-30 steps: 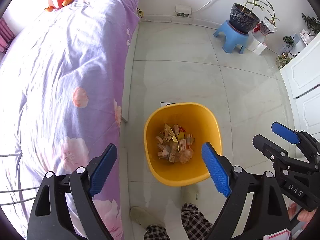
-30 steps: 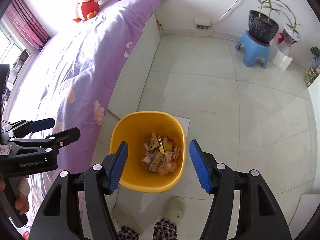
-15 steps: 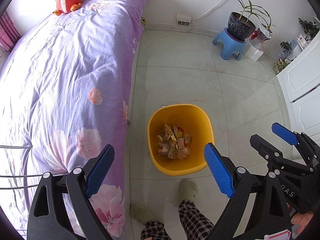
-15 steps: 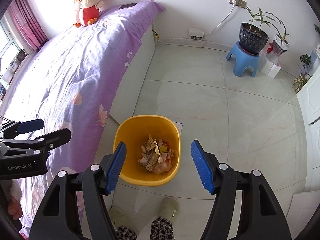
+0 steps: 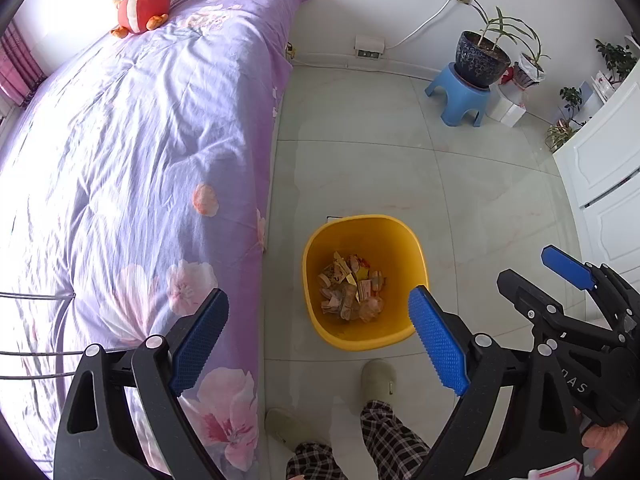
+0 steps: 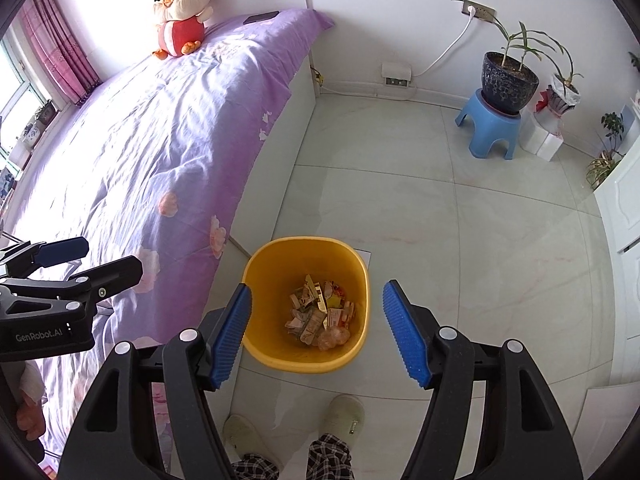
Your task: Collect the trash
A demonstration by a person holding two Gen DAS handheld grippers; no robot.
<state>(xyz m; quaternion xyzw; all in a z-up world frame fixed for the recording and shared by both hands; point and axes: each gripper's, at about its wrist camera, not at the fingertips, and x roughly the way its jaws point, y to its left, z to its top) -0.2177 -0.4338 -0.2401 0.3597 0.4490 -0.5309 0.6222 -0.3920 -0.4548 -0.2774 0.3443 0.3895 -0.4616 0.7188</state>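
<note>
A yellow trash bin (image 5: 416,276) stands on the tiled floor beside the bed, with several crumpled wrappers and paper scraps (image 5: 352,290) at its bottom. It also shows in the right wrist view (image 6: 256,292), with the trash (image 6: 320,318) inside. My left gripper (image 5: 316,344) is open and empty, high above the floor, near the bin's left. My right gripper (image 6: 316,334) is open and empty, high above the bin. Each gripper shows in the other's view: the right one (image 5: 560,276) and the left one (image 6: 80,260).
A bed with a purple floral cover (image 5: 140,140) fills the left; a plush chick (image 6: 182,16) and a phone (image 6: 262,17) lie at its head. A blue stool (image 6: 492,128) with a potted plant (image 6: 508,80) stands at the back right. White cabinet (image 5: 600,184) at right. My slippers (image 6: 344,416) below.
Both grippers have risen and pulled back from the bin, which looks smaller and farther. More of the bed and the plush chick has come into view. Both grippers stay open.
</note>
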